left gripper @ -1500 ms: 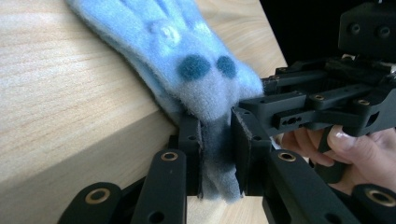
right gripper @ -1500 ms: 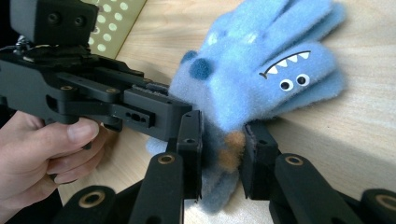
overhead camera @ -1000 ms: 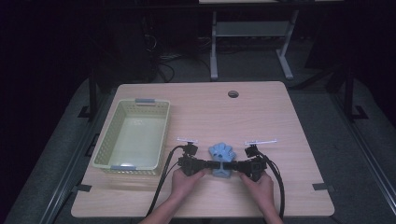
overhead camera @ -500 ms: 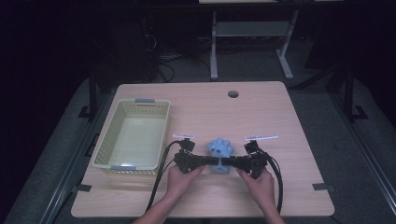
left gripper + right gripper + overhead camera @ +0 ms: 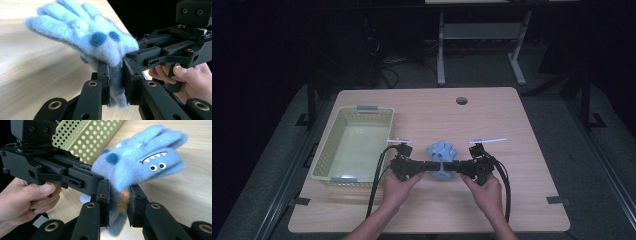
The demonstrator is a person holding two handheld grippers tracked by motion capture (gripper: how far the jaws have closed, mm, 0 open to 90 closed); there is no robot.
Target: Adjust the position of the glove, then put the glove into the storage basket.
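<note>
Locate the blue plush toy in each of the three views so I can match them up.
High view: blue plush toy at centre front of the table, between the two hand-held grippers.
Left gripper view: toy at upper centre, its lower flap clamped in the jaws.
Right gripper view: toy at upper centre-right, showing its eyes and teeth.
Shared landmark: the light wooden table, under the toy in every view.

Dark room, grey carpeted floor (image 5: 562,125)
</note>
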